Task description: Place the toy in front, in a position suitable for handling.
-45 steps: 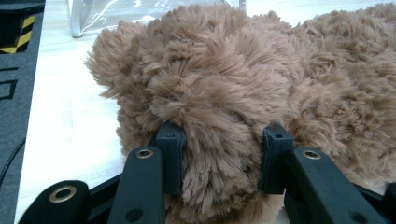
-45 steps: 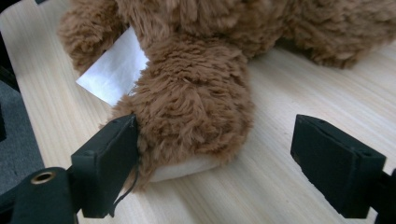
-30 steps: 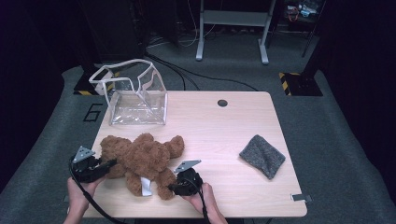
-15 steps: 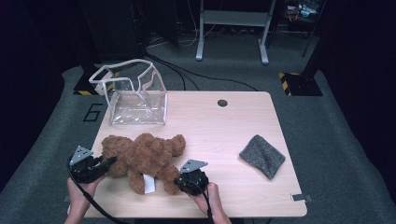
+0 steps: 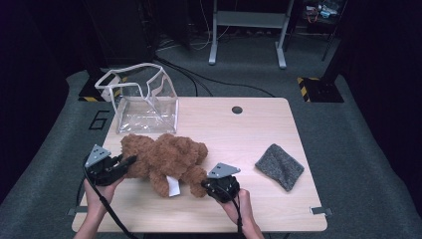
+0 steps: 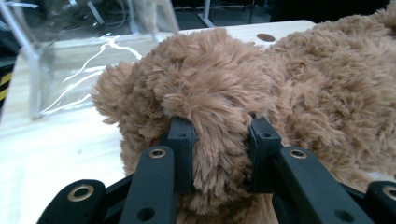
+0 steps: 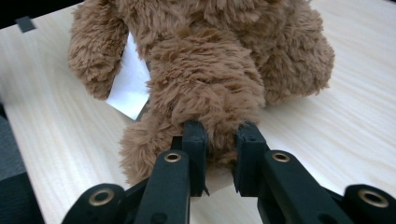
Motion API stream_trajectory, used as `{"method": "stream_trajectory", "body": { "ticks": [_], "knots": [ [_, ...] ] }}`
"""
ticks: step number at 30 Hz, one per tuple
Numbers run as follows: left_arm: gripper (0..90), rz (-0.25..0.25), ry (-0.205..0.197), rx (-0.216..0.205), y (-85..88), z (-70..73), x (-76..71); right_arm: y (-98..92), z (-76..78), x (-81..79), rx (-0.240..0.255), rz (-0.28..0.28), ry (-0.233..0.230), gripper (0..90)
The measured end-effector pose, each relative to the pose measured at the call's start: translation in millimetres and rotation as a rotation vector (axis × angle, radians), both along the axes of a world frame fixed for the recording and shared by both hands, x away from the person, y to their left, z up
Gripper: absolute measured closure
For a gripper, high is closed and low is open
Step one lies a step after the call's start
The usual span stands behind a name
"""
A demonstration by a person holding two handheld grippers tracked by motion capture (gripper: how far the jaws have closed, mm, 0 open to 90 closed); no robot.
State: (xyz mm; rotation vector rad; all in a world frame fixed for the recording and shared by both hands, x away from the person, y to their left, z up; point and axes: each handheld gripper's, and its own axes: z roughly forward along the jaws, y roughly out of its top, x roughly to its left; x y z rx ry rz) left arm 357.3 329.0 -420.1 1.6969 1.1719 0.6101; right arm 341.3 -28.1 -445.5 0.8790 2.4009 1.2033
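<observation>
Both grippers pinch the brown teddy bear (image 5: 166, 159), left gripper (image 5: 122, 164) at its left end, right gripper (image 5: 205, 185) on a near limb, likely to carry it to the clear bag (image 5: 144, 102) beyond.

left tongs (image 6: 219, 140) clamping brown teddy bear (image 6: 219, 88); clear bag (image 6: 70, 51) behind

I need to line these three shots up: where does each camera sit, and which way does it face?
High view: above the person's side, facing forward and down on the table; both hands show.
Left gripper view: rides the left gripper, facing the teddy bear.
Right gripper view: rides the right gripper, facing the bear.
All share the bear.
</observation>
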Motion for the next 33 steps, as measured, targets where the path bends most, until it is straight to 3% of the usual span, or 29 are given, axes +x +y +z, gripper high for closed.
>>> {"method": "stream_trajectory", "body": {
  "ticks": [7,13,20,22,28,33],
  "knots": [
    [69.1,-0.042,-0.006,0.004,-25.2,7.5,16.7,-23.3,10.4,4.6,-0.005,-0.053,-0.021,78.2],
    [69.4,-0.067,-0.018,-0.011,-47.4,12.0,31.9,-41.7,17.0,6.6,-0.038,-0.080,-0.050,78.4],
    [69.4,-0.112,-0.038,-0.008,-73.4,19.1,47.4,-66.2,25.4,8.7,-0.050,-0.120,-0.076,78.4],
    [69.4,-0.131,-0.036,0.011,-80.2,20.8,51.3,-73.0,27.1,9.2,-0.055,-0.134,-0.078,78.4],
    [69.4,-0.156,-0.035,0.010,-99.9,20.1,60.3,-90.3,27.1,12.4,-0.066,-0.165,-0.084,78.4],
    [69.3,-0.159,-0.021,0.003,-118.0,10.2,67.0,-107.7,18.4,21.1,-0.080,-0.188,-0.058,78.5]
  ]
}}
